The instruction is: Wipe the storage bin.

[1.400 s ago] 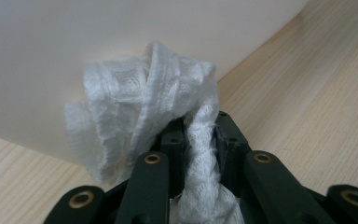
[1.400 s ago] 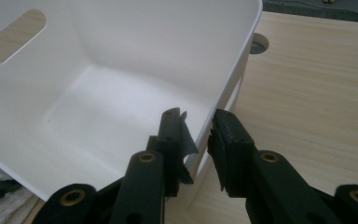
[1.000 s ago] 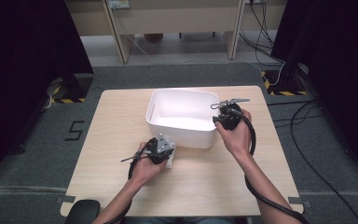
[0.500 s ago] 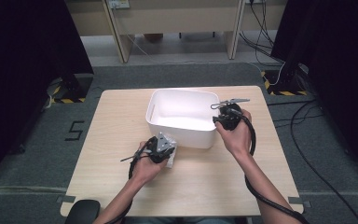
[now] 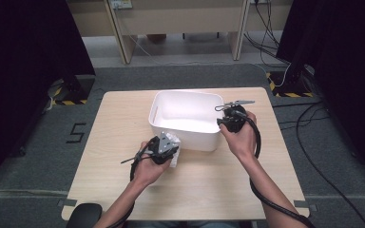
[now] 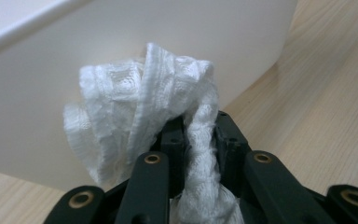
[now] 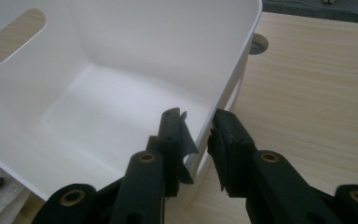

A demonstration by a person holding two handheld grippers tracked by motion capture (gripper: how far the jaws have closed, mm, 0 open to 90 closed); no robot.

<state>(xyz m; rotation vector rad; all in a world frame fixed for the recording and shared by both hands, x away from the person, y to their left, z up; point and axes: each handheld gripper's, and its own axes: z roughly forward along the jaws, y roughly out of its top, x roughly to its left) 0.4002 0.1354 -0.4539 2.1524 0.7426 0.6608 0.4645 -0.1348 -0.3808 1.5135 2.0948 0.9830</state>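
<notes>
White bin point(image 5: 186, 118) on the wood table point(image 5: 123, 123) in the high view, left gripper point(image 5: 164, 148) at its near wall with cloth point(image 5: 173, 140) under it, right gripper point(image 5: 231, 118) at the bin's right rim. Left gripper view adds detail: white knit cloth point(image 6: 144, 107), bunched and twisted, clamped between the jaws just ahead, the bin wall point(image 6: 51, 70) behind. Right gripper view: jaws straddle the bin's thin wall point(image 7: 223, 93), pinching it.

A white lacy cloth point(image 6: 140, 112) and plain white bin point(image 5: 190, 114) sit on a pale wood-grain table point(image 5: 123, 118).
</notes>
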